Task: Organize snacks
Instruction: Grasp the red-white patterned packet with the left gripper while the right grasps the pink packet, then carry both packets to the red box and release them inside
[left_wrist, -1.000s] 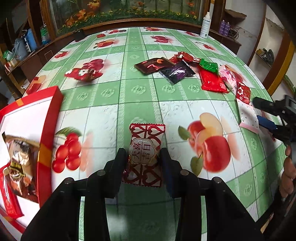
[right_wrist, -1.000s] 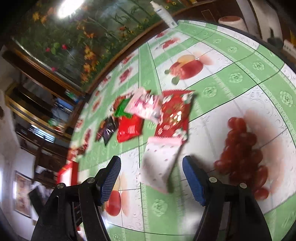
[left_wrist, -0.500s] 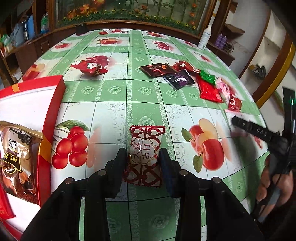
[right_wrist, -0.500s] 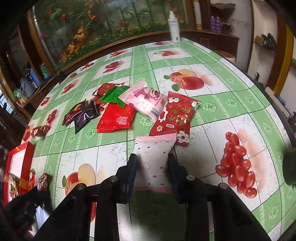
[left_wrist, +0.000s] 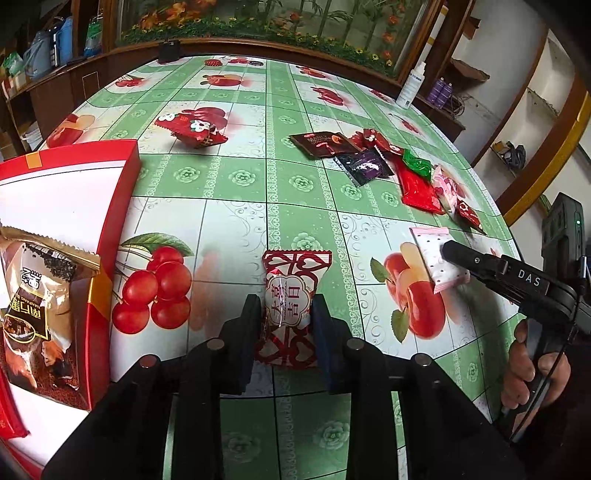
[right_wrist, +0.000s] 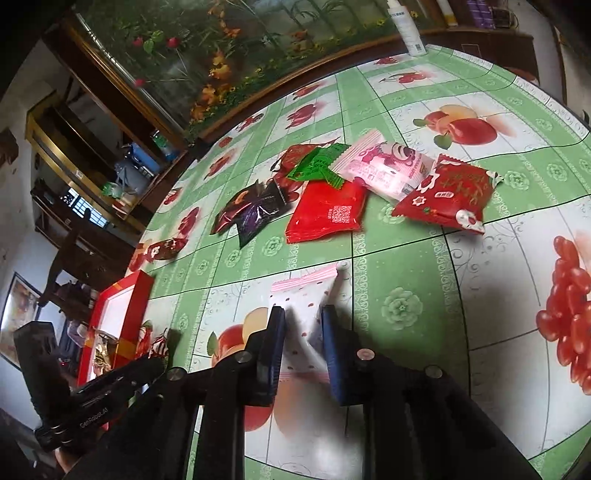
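Note:
My left gripper (left_wrist: 286, 314) is shut on a red-and-white candy packet (left_wrist: 291, 306), held just above the tablecloth beside the red box (left_wrist: 114, 229). The box holds a brown-gold snack bag (left_wrist: 33, 314). My right gripper (right_wrist: 303, 325) is shut on a white pink-dotted packet (right_wrist: 304, 306), also seen in the left wrist view (left_wrist: 439, 258). A cluster of snacks lies beyond it: a plain red packet (right_wrist: 327, 212), a green packet (right_wrist: 319, 164), a pink packet (right_wrist: 386, 164), a red flowered packet (right_wrist: 448, 194) and dark packets (right_wrist: 255, 210).
A lone red packet (left_wrist: 190, 129) lies at the far left of the table. A white bottle (left_wrist: 412, 86) stands at the far right edge. The round table (left_wrist: 236, 177) carries a green fruit-print cloth; a wooden cabinet runs behind it.
My right gripper has closed on the pink-dotted packet and carried it left, away from the snack cluster. My left gripper has kept the candy packet and shifted slightly.

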